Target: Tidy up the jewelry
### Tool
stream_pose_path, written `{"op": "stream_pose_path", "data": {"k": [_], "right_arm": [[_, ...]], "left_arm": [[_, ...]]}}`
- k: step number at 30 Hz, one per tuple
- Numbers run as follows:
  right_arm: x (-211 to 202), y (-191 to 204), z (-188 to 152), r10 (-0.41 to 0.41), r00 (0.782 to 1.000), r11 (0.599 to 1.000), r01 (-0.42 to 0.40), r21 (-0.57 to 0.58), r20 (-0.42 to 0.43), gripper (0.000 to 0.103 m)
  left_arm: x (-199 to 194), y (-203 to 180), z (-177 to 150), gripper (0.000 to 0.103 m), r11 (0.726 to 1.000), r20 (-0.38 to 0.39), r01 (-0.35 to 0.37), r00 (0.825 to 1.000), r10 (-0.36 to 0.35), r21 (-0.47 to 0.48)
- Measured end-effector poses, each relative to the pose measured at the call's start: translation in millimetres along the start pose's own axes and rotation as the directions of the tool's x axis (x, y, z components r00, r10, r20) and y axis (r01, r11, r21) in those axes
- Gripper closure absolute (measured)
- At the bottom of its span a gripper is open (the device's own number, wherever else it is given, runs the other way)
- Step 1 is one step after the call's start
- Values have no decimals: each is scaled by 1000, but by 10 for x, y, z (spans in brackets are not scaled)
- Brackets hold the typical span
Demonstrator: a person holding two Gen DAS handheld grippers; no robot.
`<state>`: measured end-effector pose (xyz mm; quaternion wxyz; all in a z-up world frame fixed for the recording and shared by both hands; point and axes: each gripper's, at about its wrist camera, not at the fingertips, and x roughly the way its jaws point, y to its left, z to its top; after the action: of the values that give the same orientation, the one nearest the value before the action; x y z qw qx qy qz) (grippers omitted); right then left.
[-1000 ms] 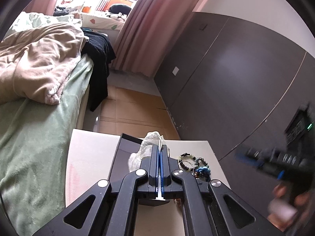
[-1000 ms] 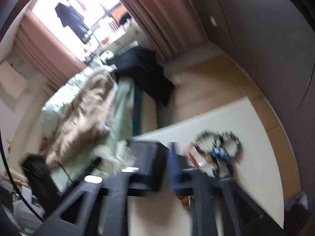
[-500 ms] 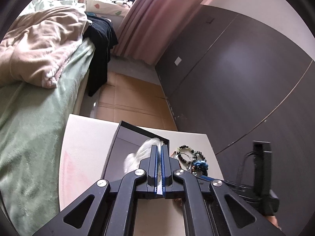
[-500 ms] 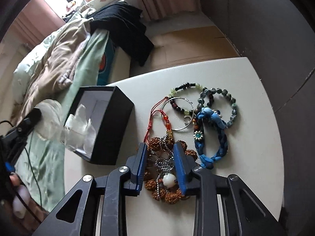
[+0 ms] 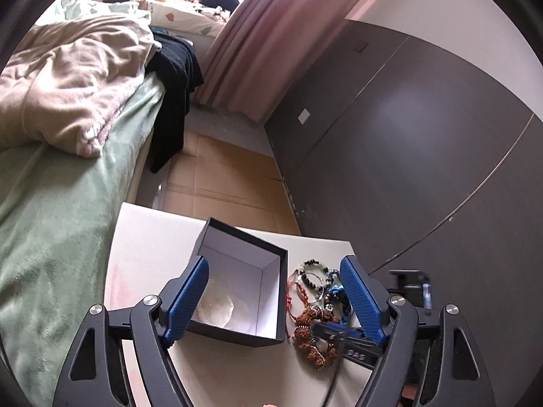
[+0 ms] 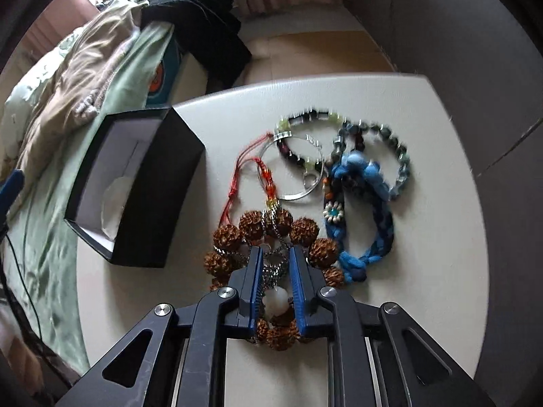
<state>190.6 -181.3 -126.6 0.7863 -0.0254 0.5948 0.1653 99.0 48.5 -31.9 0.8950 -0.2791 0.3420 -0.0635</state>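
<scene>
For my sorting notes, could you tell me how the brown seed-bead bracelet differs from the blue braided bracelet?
The brown seed-bead bracelet is a ring of knobbly beads; the blue braided bracelet is soft cord. The right gripper stands over the brown one; the blue one lies untouched. Both lie on the white table.

The table (image 6: 424, 288) is bare along its near edge and to the right of the jewelry pile (image 6: 305, 196). A narrow strip is left clear between the pile and the open box (image 6: 159, 210). The table's left is bounded by the bed (image 5: 51, 237), its far right by the dark wall (image 5: 424, 152).
</scene>
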Motion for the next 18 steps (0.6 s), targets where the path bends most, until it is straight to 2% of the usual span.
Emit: {"op": "stream_pose_path", "data": {"k": [6, 8, 10, 13, 18], "right_arm": [[26, -78, 40, 43, 999, 998, -43, 33, 9, 86], [34, -115, 41, 76, 997, 996, -77, 43, 19, 99], [24, -151, 55, 90, 996, 993, -92, 69, 20, 102], [-91, -187, 65, 112, 992, 989, -117, 92, 61, 102], [-429, -267, 57, 200, 969, 969, -217, 114, 148, 102]], "left_arm": [[9, 16, 1, 23, 1000, 1, 5, 1000, -5, -9], [20, 26, 1, 23, 1000, -3, 3, 1000, -3, -12], [42, 38, -3, 23, 1000, -12, 3, 1000, -3, -20], [43, 43, -7, 23, 1000, -14, 6, 1000, -6, -26], [33, 54, -2, 23, 1000, -8, 1, 1000, -1, -30]]}}
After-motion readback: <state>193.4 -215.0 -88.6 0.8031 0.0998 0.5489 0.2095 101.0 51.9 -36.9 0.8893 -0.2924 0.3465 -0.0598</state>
